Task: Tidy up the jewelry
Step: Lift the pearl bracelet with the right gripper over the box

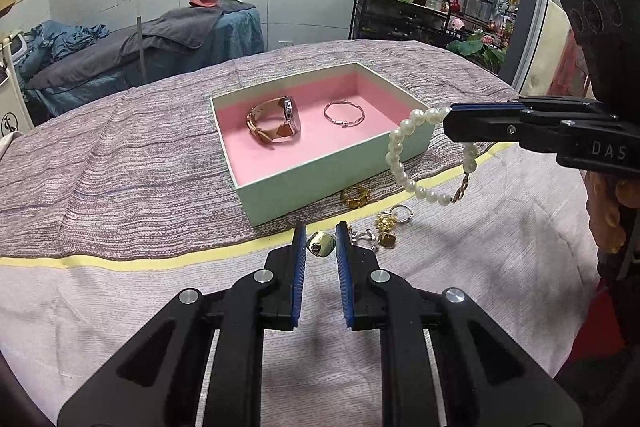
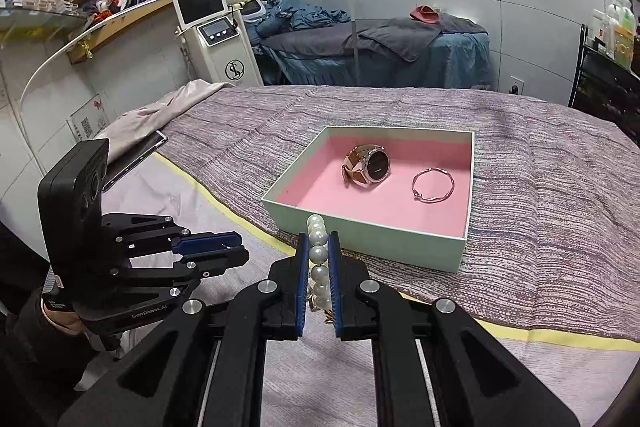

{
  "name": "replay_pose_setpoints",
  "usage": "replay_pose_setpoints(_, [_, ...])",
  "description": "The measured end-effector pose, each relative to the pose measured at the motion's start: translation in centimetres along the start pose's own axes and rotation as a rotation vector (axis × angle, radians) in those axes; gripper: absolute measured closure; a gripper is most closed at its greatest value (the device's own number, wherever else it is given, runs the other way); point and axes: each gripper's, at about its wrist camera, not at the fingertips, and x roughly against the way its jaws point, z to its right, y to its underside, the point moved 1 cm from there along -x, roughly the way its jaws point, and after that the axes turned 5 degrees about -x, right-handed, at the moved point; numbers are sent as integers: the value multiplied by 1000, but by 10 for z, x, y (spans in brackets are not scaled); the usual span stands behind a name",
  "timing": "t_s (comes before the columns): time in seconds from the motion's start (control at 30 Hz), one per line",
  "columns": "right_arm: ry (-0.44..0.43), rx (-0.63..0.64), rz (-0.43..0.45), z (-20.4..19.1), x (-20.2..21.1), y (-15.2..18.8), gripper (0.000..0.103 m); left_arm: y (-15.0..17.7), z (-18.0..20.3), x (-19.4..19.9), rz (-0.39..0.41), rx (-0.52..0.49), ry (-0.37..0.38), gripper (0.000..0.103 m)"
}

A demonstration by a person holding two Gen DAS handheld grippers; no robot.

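Observation:
A mint box with a pink lining (image 1: 280, 193) (image 2: 360, 233) sits on the bed. In it lie a watch with a tan strap (image 1: 276, 125) (image 2: 366, 165) and a thin bangle (image 1: 344, 113) (image 2: 433, 185). My right gripper (image 1: 446, 121) (image 2: 319, 239) is shut on a pearl bracelet (image 1: 398, 151) (image 2: 319, 255), held in the air by the box's near right corner. My left gripper (image 1: 320, 231) (image 2: 240, 247) is open, low over the cloth, with a gold ring (image 1: 320, 243) between its tips. Several more rings (image 1: 386, 225) and a gold ring (image 1: 355, 197) lie beside it.
The bed has a purple striped blanket (image 1: 120, 155) and a lilac sheet with a yellow band (image 1: 160, 261). A tablet (image 2: 136, 157) lies at the bed's left edge. A massage bed, a machine (image 2: 216, 39) and a shelf cart (image 1: 400, 15) stand behind.

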Motion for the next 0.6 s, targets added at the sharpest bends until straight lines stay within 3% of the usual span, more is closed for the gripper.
replay_pose_setpoints(0.4, [67, 41, 82, 0, -2, -31, 94, -40, -13, -10, 42, -38, -22, 88])
replay_pose_setpoints(0.6, [107, 29, 86, 11, -22, -49, 94, -71, -28, -45, -3, -52, -25, 88])
